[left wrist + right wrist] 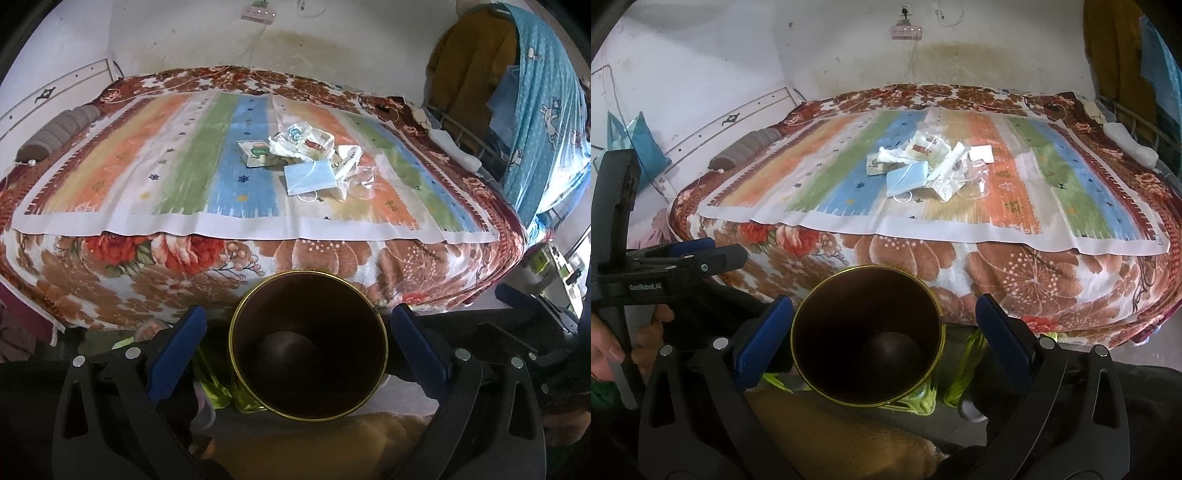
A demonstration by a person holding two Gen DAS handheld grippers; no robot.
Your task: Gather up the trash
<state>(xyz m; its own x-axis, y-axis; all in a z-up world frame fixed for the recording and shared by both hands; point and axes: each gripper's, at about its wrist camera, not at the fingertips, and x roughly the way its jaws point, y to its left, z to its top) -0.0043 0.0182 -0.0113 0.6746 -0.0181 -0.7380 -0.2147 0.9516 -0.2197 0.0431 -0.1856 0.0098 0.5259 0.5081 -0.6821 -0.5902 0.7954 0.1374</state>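
At the bottom of each wrist view, the left gripper (299, 347) and right gripper (875, 336) stand with fingers spread apart, holding nothing, a dark gold-rimmed bin (308, 347) between them. Beyond, mid-frame on the bed (110, 273), the trash pile (314, 162) lies on the striped cloth (147, 173), a blue face mask (310, 177) nearest.

Left gripper (295, 354): jaws spread wide, blue pads (175, 360) well apart, gripping nothing. Right gripper (882, 341): jaws likewise spread wide, pads (762, 339) apart, gripping nothing. In the right wrist view the left gripper appears at the left edge, held level, with the person's hand (613, 350) below it on the handle.
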